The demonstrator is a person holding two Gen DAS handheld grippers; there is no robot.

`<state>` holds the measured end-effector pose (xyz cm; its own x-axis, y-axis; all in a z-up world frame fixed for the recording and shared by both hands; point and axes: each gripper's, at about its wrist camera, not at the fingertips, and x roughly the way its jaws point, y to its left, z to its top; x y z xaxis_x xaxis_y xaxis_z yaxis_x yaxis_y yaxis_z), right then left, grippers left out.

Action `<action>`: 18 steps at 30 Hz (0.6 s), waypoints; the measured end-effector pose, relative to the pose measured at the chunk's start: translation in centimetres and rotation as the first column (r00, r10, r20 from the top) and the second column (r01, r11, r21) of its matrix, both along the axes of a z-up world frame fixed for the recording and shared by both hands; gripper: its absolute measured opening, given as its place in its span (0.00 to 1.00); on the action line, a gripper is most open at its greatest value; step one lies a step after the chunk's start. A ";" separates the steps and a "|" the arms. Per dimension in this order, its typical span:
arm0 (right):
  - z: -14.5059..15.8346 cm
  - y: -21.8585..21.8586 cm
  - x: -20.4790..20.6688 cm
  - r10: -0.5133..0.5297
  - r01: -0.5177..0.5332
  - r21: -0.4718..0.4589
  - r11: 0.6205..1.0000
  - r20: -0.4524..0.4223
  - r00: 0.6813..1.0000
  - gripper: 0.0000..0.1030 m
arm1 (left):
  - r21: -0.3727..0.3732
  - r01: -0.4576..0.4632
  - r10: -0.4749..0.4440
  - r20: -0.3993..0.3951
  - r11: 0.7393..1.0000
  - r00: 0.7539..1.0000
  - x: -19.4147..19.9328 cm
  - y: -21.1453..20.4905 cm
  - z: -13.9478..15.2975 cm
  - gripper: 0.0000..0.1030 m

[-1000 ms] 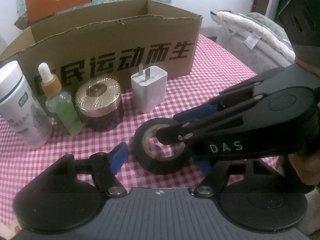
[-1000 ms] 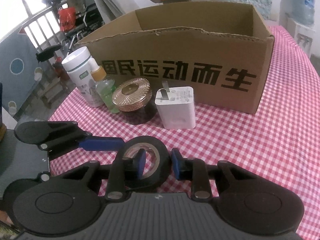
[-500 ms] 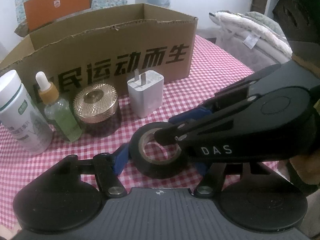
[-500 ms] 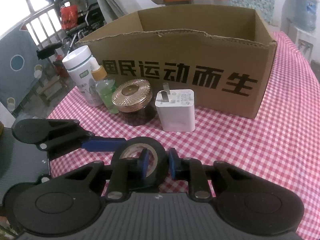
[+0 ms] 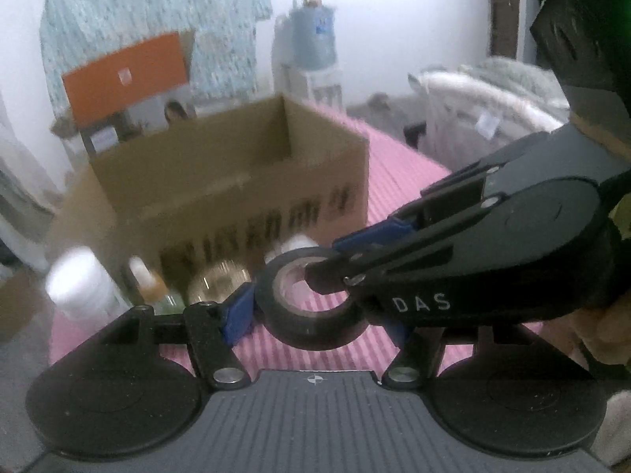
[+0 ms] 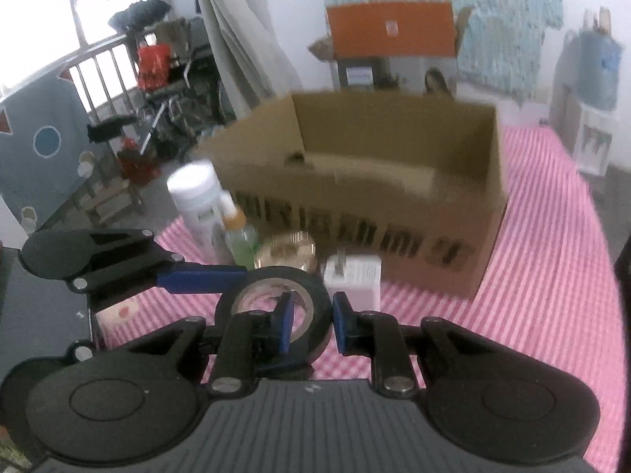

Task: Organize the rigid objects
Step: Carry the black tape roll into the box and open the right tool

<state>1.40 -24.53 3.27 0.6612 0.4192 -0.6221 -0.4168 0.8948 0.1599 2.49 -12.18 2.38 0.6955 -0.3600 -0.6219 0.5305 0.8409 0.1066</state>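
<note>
Now my right gripper (image 6: pixel 311 323) is clamped on the tape (image 6: pixel 272 307) wall, one pad inside the ring; my left gripper (image 5: pixel 315 311) pinches the tape across its outside. Tape hangs above the checked cloth (image 6: pixel 532 276), near the charger (image 6: pixel 355 280), before the box (image 6: pixel 394 181).

Open cardboard box (image 6: pixel 465 213) stands clear above; bottles (image 6: pixel 197 201) crowd its front.

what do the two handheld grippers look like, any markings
Both the left gripper and the right gripper are matte black with round pivot discs, silver screws, a ribbed grey front plate bearing a small crosshair mark, and blue pads on the jaws. The right one carries white "DAS" lettering on its side.
</note>
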 end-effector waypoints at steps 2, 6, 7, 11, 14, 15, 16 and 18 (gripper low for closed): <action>1.6 -0.2 0.4 0.006 -0.006 -0.001 1.000 0.037 0.999 0.22 | -0.009 -0.007 0.007 0.030 1.000 1.000 0.5 0.0 1.4 0.64; 4.8 -0.7 2.5 0.026 -0.027 0.007 1.000 0.093 0.995 0.23 | -0.026 -0.024 0.026 0.076 0.999 0.997 2.3 -0.4 3.9 0.64; 5.4 -0.9 3.2 0.031 -0.032 0.011 0.999 0.098 0.995 0.23 | -0.031 -0.030 0.032 0.085 0.999 0.996 2.9 -0.5 4.6 0.64; 7.9 -1.3 7.0 0.059 -0.060 0.008 0.998 0.109 0.992 0.23 | -0.052 -0.057 0.062 0.107 0.997 0.992 6.0 -0.8 6.5 0.64; 9.2 -1.3 10.6 0.082 -0.082 -0.007 0.997 0.102 0.991 0.23 | -0.073 -0.087 0.093 0.085 0.993 0.992 9.3 -0.7 7.3 0.64; 9.3 -1.1 12.1 0.094 -0.094 -0.011 0.996 0.091 0.991 0.23 | -0.073 -0.103 0.108 0.067 0.992 0.992 10.8 -0.7 7.4 0.64; 9.3 -0.9 13.8 0.110 -0.109 -0.013 0.994 0.068 0.992 0.23 | -0.070 -0.116 0.120 0.056 0.991 0.991 11.9 -0.7 7.4 0.65; 8.9 -0.6 17.0 0.127 -0.127 0.007 0.992 0.012 0.992 0.23 | -0.050 -0.141 0.142 0.026 0.989 0.989 14.2 -0.6 7.2 0.65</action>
<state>18.45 -25.16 12.14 0.6093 0.5048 -0.6116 -0.5288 0.8334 0.1610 16.70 -12.75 9.61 0.7596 -0.2853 -0.5845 0.4029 0.9118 0.0785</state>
